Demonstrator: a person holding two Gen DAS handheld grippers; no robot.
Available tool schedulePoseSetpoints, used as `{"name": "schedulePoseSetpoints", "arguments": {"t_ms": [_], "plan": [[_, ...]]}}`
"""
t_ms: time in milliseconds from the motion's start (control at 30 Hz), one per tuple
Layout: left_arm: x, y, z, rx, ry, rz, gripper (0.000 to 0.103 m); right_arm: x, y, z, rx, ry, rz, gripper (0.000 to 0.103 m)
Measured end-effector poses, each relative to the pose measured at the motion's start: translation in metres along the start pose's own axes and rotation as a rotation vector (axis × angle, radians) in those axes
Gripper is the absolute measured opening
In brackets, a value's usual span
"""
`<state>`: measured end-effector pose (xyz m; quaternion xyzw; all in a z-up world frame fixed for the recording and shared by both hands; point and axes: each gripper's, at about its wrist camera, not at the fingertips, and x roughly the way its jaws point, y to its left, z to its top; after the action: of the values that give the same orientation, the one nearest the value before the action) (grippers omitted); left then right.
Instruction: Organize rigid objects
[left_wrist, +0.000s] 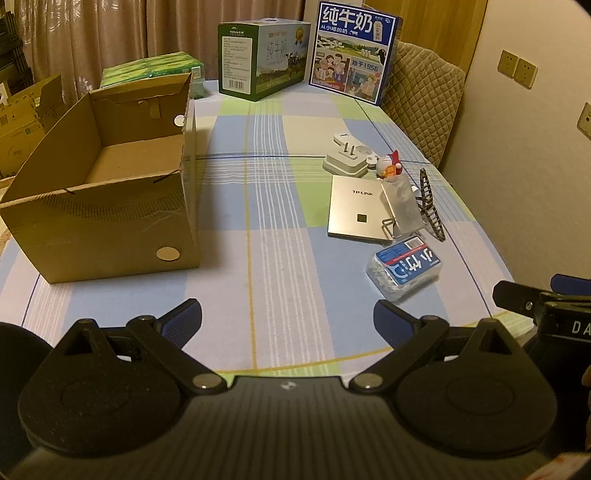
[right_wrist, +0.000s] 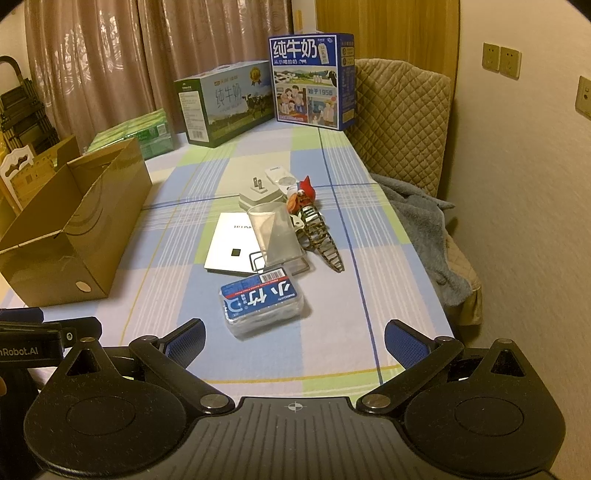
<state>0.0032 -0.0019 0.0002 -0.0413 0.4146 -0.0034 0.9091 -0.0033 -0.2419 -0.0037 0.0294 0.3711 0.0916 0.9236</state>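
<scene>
On the checked tablecloth (right_wrist: 332, 332) nothing is gathered yet: both the left gripper (left_wrist: 287, 319) and right gripper (right_wrist: 294, 341) hover spread wide and empty, so the nearest item, the blue-labelled plastic case (right_wrist: 261, 302), probably wants a straddling pinch before going to the open cardboard box (left_wrist: 110, 206).

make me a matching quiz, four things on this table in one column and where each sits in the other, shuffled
Things
1. open brown cardboard box
2. clear plastic box with a blue label
3. tall blue milk carton
4. flat silver TP-LINK router

Places
A. far end of the table, beside the green milk carton
B. left side of the table
C. nearest the open right gripper
D. under the clear plastic cup, which lies across it

Pairs: 1-B, 2-C, 3-A, 4-D
</scene>
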Motion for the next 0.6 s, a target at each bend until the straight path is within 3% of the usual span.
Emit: {"name": "schedulePoseSetpoints", "arguments": {"t_ms": [600], "plan": [[0.0009, -0.0017, -0.0001, -0.003, 0.002, -0.002, 0.098, 0.0009, -0.0004, -0.0008, 0.003, -0.001, -0.001, 0.101]]}}
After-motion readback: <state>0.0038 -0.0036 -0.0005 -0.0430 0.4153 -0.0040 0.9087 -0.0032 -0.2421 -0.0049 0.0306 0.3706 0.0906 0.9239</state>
